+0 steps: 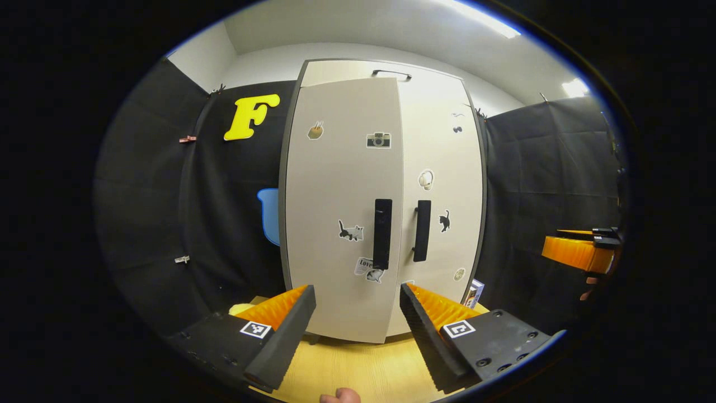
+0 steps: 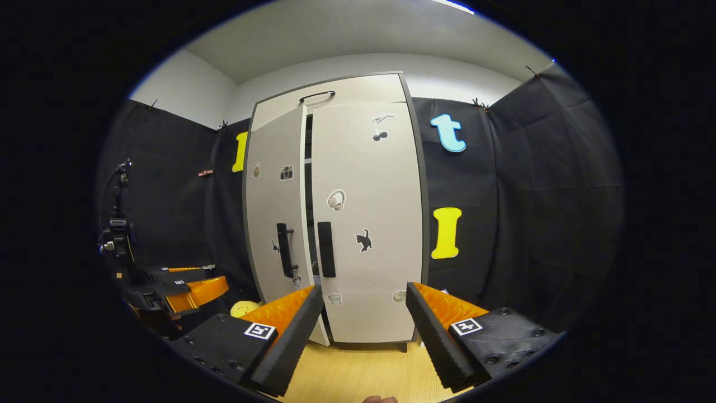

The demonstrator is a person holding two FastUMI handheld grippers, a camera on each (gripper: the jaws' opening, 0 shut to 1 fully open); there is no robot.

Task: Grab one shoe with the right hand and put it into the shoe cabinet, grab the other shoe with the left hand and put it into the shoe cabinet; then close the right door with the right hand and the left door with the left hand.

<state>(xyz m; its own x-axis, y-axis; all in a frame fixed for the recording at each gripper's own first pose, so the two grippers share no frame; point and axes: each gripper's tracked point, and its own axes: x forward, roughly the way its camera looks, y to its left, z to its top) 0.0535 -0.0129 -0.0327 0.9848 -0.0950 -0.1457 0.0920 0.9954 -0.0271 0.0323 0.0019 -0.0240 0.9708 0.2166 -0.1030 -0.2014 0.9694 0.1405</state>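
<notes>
Cabinet (image 2: 335,224) left door (image 2: 277,224) standing ajar, right door (image 2: 366,224) shut; both jaws gaping wide, holding nothing; careless push risking rebound or rocking cabinet on table (image 2: 347,369)

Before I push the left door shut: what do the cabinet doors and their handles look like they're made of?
Doors: likely laminated board, matte off-white, flat with clean thin edges and stickers lying smooth. Left door stands slightly ajar. Handles: black vertical bars, probably plastic or painted metal; the dull sheen leaves it open.

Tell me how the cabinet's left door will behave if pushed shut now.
The left door stands slightly ajar, so it will probably swing freely on its hinges. It looks like a flat, rigid panel, unlikely to flex. The left gripper is open, touching nothing.
</notes>
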